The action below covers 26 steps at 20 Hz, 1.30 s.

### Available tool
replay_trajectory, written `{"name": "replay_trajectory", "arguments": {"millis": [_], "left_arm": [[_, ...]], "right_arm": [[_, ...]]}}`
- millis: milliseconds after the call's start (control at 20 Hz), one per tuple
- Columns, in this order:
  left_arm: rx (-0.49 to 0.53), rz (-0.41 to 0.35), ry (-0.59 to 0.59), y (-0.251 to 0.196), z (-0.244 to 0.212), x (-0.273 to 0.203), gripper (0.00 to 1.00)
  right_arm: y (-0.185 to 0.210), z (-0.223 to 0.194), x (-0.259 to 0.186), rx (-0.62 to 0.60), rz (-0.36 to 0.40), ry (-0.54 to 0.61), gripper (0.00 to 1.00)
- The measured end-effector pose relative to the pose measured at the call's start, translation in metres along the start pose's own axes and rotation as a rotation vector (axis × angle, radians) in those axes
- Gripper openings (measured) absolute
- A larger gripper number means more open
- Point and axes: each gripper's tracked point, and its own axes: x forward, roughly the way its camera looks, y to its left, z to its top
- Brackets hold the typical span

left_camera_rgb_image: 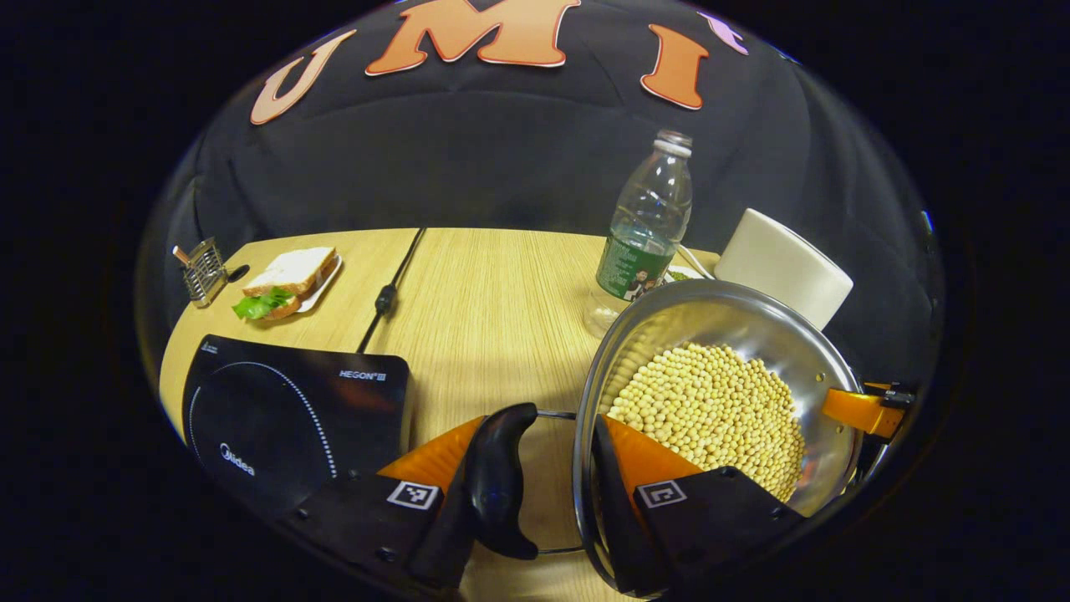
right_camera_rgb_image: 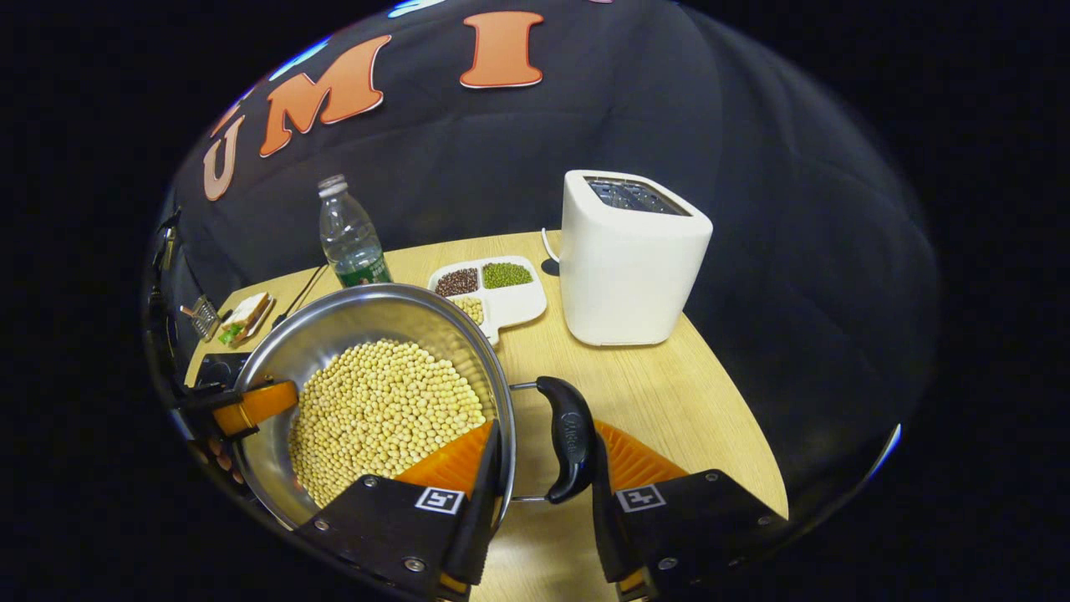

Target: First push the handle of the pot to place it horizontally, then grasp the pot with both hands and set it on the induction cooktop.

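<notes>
A steel pot [left_camera_rgb_image: 752, 318] full of pale soybeans [left_camera_rgb_image: 710, 401] has a black loop handle [left_camera_rgb_image: 501, 477] on each side. My left gripper [left_camera_rgb_image: 543, 435] is shut across one handle and the rim, one finger outside the handle and the other inside the wall. My right gripper [right_camera_rgb_image: 547, 435] clamps the opposite handle [right_camera_rgb_image: 568, 439] of the pot [right_camera_rgb_image: 351, 313] the same way. Each gripper appears across the pot in the other's view: right gripper [left_camera_rgb_image: 865, 410], left gripper [right_camera_rgb_image: 251, 405]. The black induction cooktop [left_camera_rgb_image: 284, 418] lies on the table left of the pot, its corner [right_camera_rgb_image: 213, 368] showing behind the rim.
A water bottle [left_camera_rgb_image: 648, 226] and a white toaster [right_camera_rgb_image: 631, 259] stand behind the pot. A divided dish of beans [right_camera_rgb_image: 493, 293] sits between them. A sandwich on a plate [left_camera_rgb_image: 284, 284], a small wire rack [left_camera_rgb_image: 201, 267] and the cooktop's cable [left_camera_rgb_image: 389, 293] lie at the far left.
</notes>
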Motion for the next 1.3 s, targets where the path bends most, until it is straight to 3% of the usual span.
{"name": "replay_trajectory", "arguments": {"millis": [400, 1000, 1150, 1200, 1300], "left_arm": [[-0.010, 0.046, -0.039, 0.013, 0.009, -0.018, 0.71], [-0.094, 0.167, -0.075, 0.019, -0.002, -0.040, 0.68], [-0.098, 0.190, -0.100, 0.018, -0.002, -0.042, 0.74], [-0.100, 0.196, -0.102, 0.018, -0.004, -0.044, 0.67], [-0.107, 0.206, -0.103, 0.017, -0.006, -0.046, 0.74]], "right_arm": [[0.056, 0.010, -0.047, -0.047, 0.063, -0.047, 0.52], [0.196, 0.002, -0.091, -0.152, 0.203, -0.064, 0.52], [0.228, 0.001, -0.104, -0.168, 0.230, -0.075, 0.52], [0.237, 0.001, -0.108, -0.172, 0.237, -0.077, 0.52], [0.257, 0.003, -0.114, -0.181, 0.246, -0.081, 0.51]]}}
